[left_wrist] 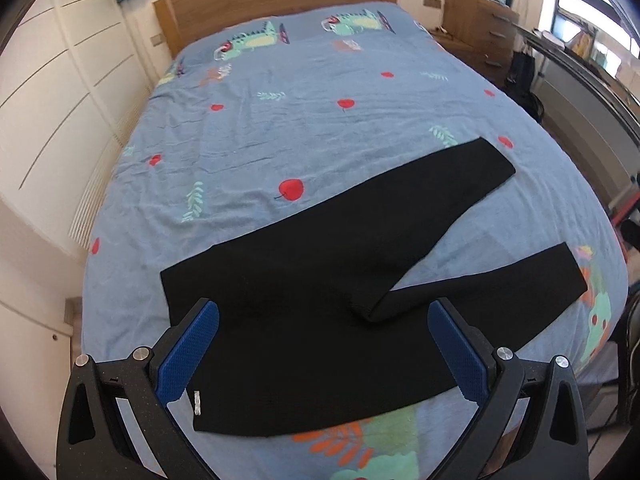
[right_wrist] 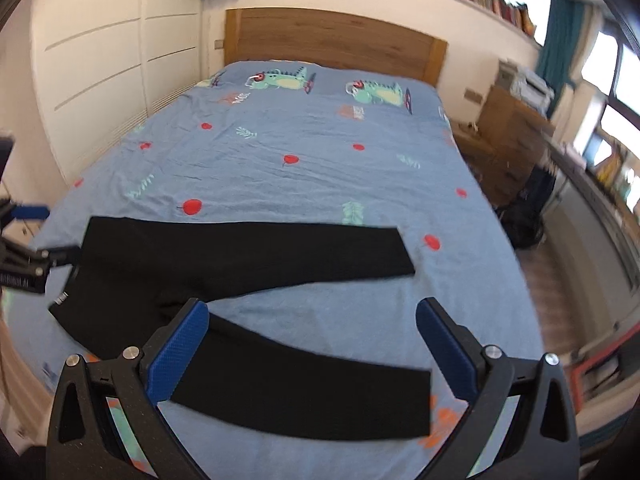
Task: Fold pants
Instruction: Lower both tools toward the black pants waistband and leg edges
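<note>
Black pants [left_wrist: 304, 280] lie flat on the blue bedspread [left_wrist: 280, 128], waistband at the left, two legs spread apart in a V toward the right. A small white tag [left_wrist: 197, 402] shows at the waistband. My left gripper [left_wrist: 324, 328] is open and empty, hovering above the waist and crotch area. In the right wrist view the pants [right_wrist: 240, 256] lie across the bed [right_wrist: 320, 168]. My right gripper [right_wrist: 312, 328] is open and empty above the near leg [right_wrist: 312, 392]. The left gripper [right_wrist: 24, 236] shows at the left edge by the waistband.
A wooden headboard [right_wrist: 336, 44] stands at the bed's far end. White cabinet doors [right_wrist: 100, 60] run along the left side. A wooden dresser [right_wrist: 508, 136] with a printer stands to the right, with dark bags on the floor beside it.
</note>
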{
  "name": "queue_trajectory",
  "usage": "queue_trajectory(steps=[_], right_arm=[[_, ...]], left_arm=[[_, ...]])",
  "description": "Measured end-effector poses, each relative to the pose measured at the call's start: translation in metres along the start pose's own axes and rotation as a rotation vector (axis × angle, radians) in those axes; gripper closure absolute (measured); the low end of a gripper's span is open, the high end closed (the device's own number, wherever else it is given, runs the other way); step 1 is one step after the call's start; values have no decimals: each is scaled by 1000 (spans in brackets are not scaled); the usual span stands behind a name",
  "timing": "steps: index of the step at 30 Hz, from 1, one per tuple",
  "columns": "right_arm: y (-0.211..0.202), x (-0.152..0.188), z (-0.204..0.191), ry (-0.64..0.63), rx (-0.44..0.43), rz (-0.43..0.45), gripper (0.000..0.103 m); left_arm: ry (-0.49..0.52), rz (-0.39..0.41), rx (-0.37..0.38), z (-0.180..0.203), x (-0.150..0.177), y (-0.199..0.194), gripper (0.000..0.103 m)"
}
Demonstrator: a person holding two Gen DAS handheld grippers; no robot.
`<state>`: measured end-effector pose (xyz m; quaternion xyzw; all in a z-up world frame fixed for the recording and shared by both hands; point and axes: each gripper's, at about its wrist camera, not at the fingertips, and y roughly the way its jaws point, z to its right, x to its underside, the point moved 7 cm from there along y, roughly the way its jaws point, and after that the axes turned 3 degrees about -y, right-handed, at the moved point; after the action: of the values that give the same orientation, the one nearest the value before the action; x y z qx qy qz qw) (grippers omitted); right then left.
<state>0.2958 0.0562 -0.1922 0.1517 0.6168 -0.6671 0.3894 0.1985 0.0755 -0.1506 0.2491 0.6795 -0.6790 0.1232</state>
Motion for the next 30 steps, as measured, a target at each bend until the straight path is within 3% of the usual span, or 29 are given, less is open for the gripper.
queue_trajectory(steps=[7, 11, 17, 24, 30], right_arm=[[53, -28, 10, -199, 32, -73, 0], [93, -44, 10, -253, -78, -128, 0], [185, -60, 13, -322, -191, -293, 0], [272, -52, 16, -483, -362, -428, 0], [326, -41, 28, -542, -425, -524, 0]], left_arm=[[94, -84, 16, -21, -29, 58, 1], [161, -163, -3, -32, -38, 98, 1], [374, -273, -42, -43, -38, 162, 1], [495, -361, 107, -53, -52, 215, 1], [555, -459, 216, -70, -48, 250, 1]])
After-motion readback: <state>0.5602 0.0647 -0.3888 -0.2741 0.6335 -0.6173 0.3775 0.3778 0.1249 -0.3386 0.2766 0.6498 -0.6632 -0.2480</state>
